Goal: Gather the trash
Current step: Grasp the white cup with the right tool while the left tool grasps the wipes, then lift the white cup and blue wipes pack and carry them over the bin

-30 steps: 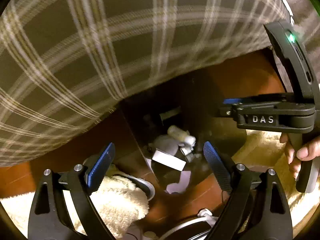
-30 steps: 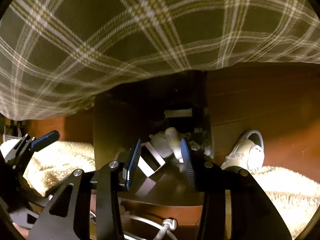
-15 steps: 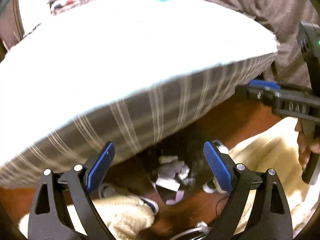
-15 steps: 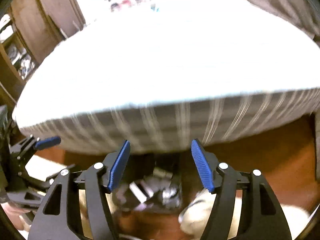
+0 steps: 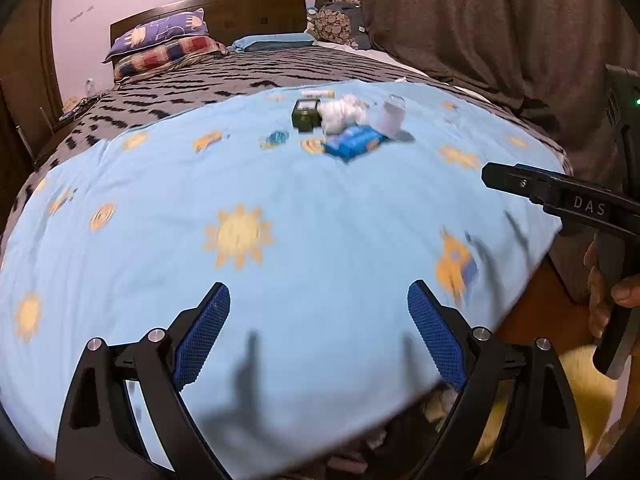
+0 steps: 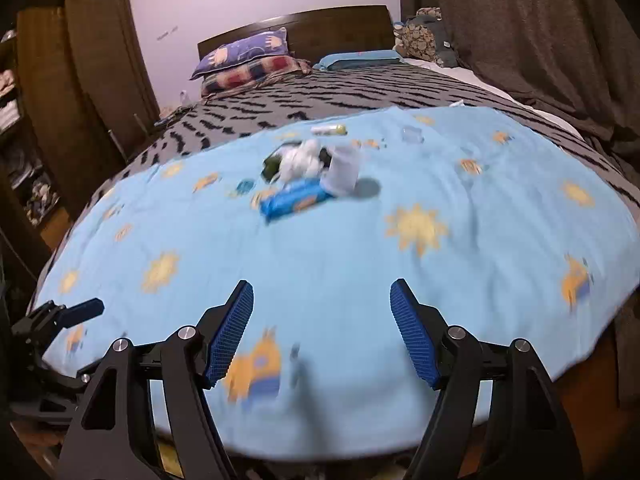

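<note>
both hand-held grippers gape empty – right hand-held gripper [image 6: 322, 334] just widened, left hand-held gripper [image 5: 319, 334] wide – above trash [image 6: 308, 180].

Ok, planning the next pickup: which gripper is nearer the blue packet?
Right, probably. The right gripper, fingers just opening, nothing between, has the blue packet ahead, slightly left. The left gripper, open, sits farther back, packet ahead, slightly right.

Stacked pillows [image 5: 160, 46] against dark headboard [image 5: 248, 10]; grey curtain [image 5: 480, 24] right; wooden wardrobe [image 6: 92, 60] left.
</note>
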`<action>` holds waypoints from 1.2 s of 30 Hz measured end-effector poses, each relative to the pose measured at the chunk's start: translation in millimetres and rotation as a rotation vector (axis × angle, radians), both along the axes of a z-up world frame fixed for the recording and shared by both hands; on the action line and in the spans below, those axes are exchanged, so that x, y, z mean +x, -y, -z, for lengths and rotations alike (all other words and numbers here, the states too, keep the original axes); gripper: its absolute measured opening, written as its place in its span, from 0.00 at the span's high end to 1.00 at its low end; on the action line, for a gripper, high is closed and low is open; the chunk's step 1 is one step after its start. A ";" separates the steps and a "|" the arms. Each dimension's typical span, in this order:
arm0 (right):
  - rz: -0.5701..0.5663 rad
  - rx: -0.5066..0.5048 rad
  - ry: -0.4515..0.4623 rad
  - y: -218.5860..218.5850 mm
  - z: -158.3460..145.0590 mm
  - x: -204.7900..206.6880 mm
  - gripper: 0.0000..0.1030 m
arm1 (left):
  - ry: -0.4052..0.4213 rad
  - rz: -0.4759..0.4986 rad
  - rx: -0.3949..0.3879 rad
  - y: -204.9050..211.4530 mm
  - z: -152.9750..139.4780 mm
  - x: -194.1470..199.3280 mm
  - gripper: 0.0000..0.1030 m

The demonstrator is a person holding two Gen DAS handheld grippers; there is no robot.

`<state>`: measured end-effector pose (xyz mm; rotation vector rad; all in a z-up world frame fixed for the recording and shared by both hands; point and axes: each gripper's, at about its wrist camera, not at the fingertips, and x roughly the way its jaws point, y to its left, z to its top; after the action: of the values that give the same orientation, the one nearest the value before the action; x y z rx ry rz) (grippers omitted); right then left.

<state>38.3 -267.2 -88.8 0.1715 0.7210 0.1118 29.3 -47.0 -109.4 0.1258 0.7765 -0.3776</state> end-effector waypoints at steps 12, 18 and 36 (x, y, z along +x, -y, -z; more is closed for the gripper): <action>0.039 0.025 -0.056 19.6 13.7 116.7 0.31 | -0.030 0.031 -0.012 45.7 2.4 101.1 0.22; 0.028 0.036 -0.084 18.0 25.4 149.0 0.34 | -0.064 0.061 -0.017 65.9 16.2 141.5 0.26; 0.004 0.032 -0.068 25.7 25.4 169.4 0.65 | -0.123 0.161 -0.008 110.8 33.1 189.6 0.49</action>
<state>207.7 -292.9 -114.2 0.2084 0.7865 0.1140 218.9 -157.7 -142.6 0.1594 0.8885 -0.5445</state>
